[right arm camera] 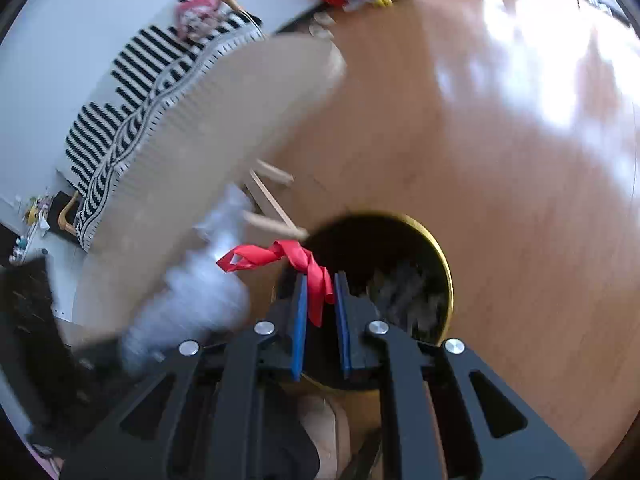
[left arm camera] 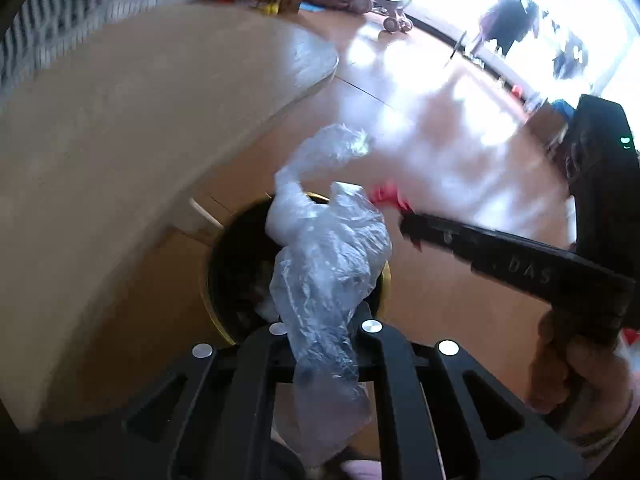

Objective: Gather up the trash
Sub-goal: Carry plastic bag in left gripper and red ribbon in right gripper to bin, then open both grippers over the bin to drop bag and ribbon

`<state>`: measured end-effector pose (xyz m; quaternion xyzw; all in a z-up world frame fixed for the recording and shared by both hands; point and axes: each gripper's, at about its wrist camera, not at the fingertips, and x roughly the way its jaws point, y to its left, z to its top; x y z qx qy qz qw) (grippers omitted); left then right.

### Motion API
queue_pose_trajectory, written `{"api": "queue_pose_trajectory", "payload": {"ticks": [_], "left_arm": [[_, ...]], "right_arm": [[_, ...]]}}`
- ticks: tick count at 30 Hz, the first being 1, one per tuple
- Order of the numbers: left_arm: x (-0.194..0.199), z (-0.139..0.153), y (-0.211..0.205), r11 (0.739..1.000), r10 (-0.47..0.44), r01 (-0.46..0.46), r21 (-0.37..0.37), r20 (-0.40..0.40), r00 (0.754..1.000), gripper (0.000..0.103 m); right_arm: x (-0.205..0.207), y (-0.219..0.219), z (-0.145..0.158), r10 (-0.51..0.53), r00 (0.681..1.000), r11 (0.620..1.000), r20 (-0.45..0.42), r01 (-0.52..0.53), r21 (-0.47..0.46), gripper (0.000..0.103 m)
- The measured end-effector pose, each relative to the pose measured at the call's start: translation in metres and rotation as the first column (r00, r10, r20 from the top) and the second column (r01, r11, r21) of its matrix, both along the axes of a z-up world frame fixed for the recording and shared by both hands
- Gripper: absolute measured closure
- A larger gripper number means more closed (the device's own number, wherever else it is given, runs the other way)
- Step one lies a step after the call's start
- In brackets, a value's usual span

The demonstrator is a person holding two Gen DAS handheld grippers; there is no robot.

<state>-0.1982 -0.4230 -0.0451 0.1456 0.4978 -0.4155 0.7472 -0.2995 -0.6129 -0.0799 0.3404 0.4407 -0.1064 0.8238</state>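
The left gripper (left arm camera: 324,336) pinched a crumpled clear plastic bag (left arm camera: 328,256), fingers closed on its thin, crinkly film, above a round black bin (right arm camera: 400,280) with a gold rim on the glossy wooden floor (right arm camera: 520,200). The right gripper (right arm camera: 320,300) had its blue-padded fingers slightly apart, with a shiny red ribbon (right arm camera: 280,258) draped between them; a firm grip was unclear. Both should likely be centred over the opening before letting go, since light film drifts.
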Motion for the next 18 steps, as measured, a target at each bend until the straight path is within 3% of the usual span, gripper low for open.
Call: {"api": "queue_pose_trajectory", "payload": {"ticks": [4, 18], "left_arm": [[0.006, -0.020, -0.006, 0.997, -0.009, 0.012, 0.076, -0.043, 0.999, 0.098], [0.027, -0.027, -0.007, 0.998, 0.003, 0.004, 0.070, -0.088, 0.996, 0.098]], "right_arm": [[-0.002, -0.015, 0.004, -0.016, 1.000, 1.000, 0.025, 0.015, 0.024, 0.089], [0.022, -0.013, 0.000, 0.011, 1.000, 0.998, 0.008, -0.011, 0.056, 0.089]]}}
